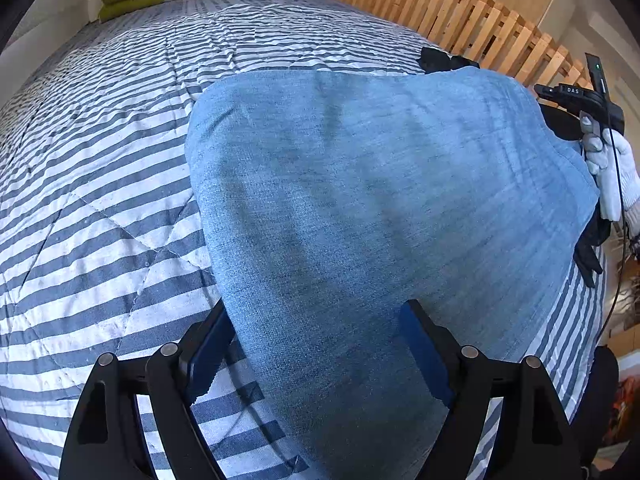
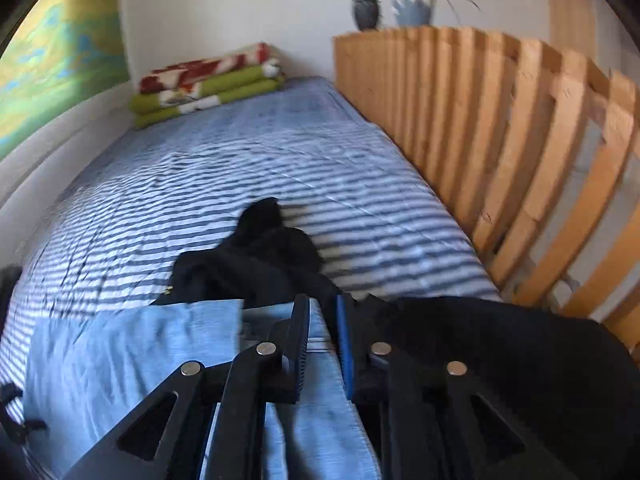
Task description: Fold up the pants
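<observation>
Light blue denim pants (image 1: 360,184) lie folded flat on the striped quilt (image 1: 100,160). My left gripper (image 1: 316,306) hovers open over their near end, with the fingers wide apart astride the cloth and not pressing on it. My right gripper (image 1: 576,96), held by a white-gloved hand (image 1: 608,168), sits at the pants' far right edge. In the right wrist view, the right gripper (image 2: 322,300) shows a narrow gap between its fingers above the pants (image 2: 120,352). No cloth looks pinched in that gap.
Black garments (image 2: 260,256) lie crumpled beyond the pants, and more dark cloth (image 2: 500,340) lies at the right. A wooden slatted frame (image 2: 500,120) stands along the bed's right side. Folded green and red blankets (image 2: 208,84) sit at the far end, with plant pots (image 2: 412,6) above the frame.
</observation>
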Motion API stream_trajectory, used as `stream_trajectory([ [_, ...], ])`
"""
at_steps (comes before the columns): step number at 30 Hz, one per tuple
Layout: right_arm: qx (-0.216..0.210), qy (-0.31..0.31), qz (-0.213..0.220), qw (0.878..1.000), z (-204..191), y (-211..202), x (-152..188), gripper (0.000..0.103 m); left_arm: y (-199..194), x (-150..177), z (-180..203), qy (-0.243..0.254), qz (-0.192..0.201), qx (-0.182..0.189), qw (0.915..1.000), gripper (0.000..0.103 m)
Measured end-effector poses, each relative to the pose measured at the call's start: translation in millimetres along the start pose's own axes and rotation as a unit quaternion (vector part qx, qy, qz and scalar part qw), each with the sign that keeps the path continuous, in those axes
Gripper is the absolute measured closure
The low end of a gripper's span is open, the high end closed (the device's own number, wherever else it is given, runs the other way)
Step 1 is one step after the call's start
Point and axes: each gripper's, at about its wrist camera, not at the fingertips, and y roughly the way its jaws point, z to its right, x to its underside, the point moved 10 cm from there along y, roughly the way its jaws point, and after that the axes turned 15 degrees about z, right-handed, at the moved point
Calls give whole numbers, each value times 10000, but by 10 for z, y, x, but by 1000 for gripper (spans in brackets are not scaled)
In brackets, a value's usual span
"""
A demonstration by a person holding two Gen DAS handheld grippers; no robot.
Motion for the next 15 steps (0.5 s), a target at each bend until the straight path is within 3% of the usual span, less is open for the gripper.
stream_trajectory([
  [2, -344, 610, 56, 9975, 39, -104, -69, 88, -20, 18, 5, -47, -57, 80, 9999, 19],
  [3, -546, 695, 58, 9961, -14, -178, -90, 81, -37, 25, 1, -78, -75, 106, 9999, 20],
  [4, -689, 664, 20, 9954, -92, -251, -93, 72, -61, 30, -4, -129, -84, 125, 9998, 20],
  [8, -1407, 259, -221, 9895, -663, -496, 129, 54, -207, 67, -45, -507, -34, 289, 9983, 22],
  [9, -1248, -93, -410, 9913, -770, -444, 269, 53, -244, 90, -56, -580, -31, 325, 9978, 22],
  [11, -267, -1124, -1047, 9878, -806, -223, 629, 55, -342, 130, -89, -586, -1, 314, 9978, 23],
  [12, 126, -1439, -1247, 9816, -796, -169, 746, 63, -386, 121, -124, -571, 14, 314, 9979, 23],
  [15, 116, -1363, -891, 9866, -1050, -424, 728, 64, -554, 12, -277, -533, 159, 273, 9981, 23],
])
